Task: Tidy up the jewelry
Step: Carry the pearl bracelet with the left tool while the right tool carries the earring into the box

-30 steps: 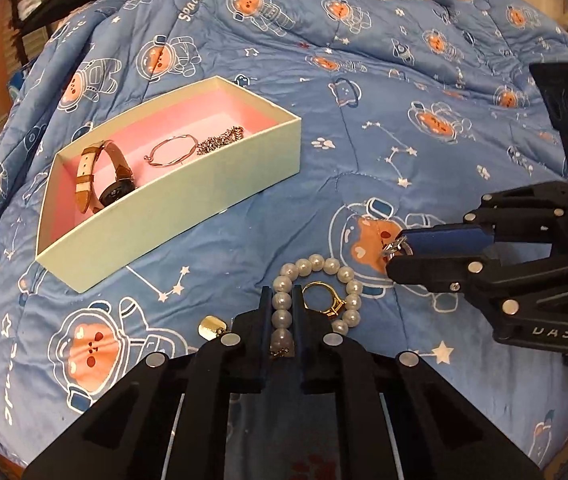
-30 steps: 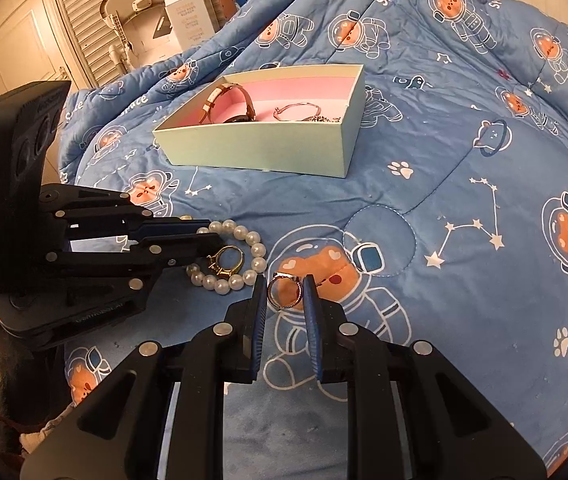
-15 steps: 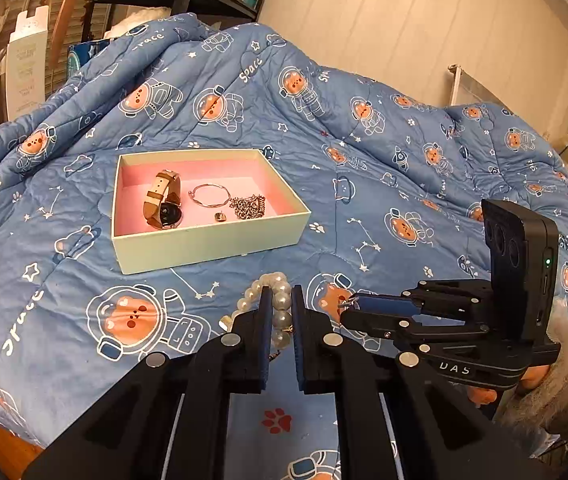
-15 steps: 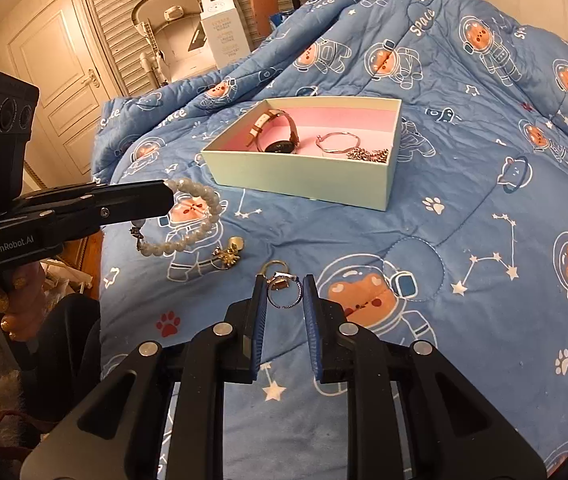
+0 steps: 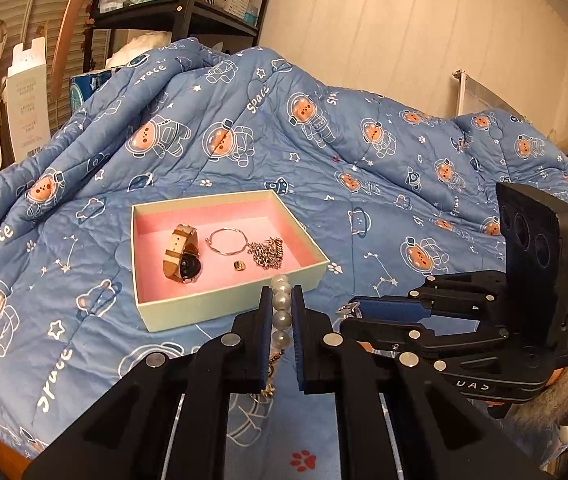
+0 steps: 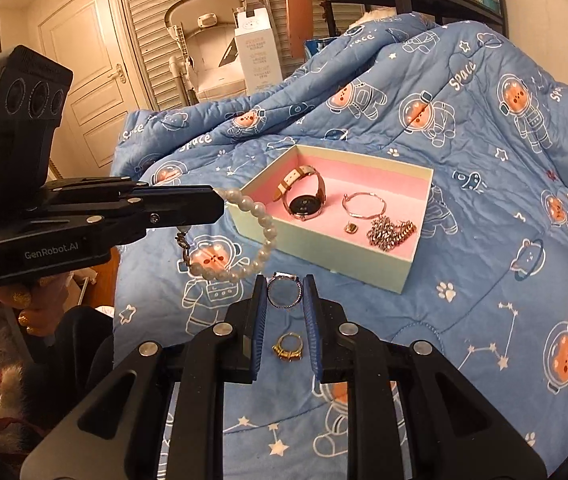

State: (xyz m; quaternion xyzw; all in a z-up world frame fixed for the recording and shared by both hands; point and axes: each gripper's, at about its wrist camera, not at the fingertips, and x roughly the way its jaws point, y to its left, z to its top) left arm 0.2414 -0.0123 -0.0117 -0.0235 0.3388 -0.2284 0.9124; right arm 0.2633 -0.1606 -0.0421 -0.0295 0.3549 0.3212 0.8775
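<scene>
A pale green box with a pink lining [image 5: 219, 309] [image 6: 326, 250] lies on the blue quilt. It holds a watch [image 5: 183, 261] [image 6: 303, 196], a thin bangle [image 5: 225, 241] [image 6: 364, 205], a chain [image 5: 266, 253] [image 6: 390, 231] and a small gold piece [image 5: 239, 266] [image 6: 350, 227]. My left gripper [image 5: 281, 300] [image 6: 219, 206] is shut on a pearl bracelet [image 5: 281, 312] [image 6: 243, 240], held in the air before the box. My right gripper [image 6: 284, 294] [image 5: 346, 310] is shut on a thin ring [image 6: 284, 292], held above the quilt. A gold ring [image 6: 288, 347] lies on the quilt below it.
The blue astronaut quilt [image 5: 324, 152] [image 6: 484, 280] covers the bed in folds. A black shelf rack [image 5: 171, 4] and white cartons [image 6: 257, 56] stand behind the bed. A door [image 6: 83, 64] is at the far left.
Both grippers have risen from the quilt with their pieces. The pearl bracelet now hangs clear of the quilt, closer to the box. The gold ring stays on the quilt.
</scene>
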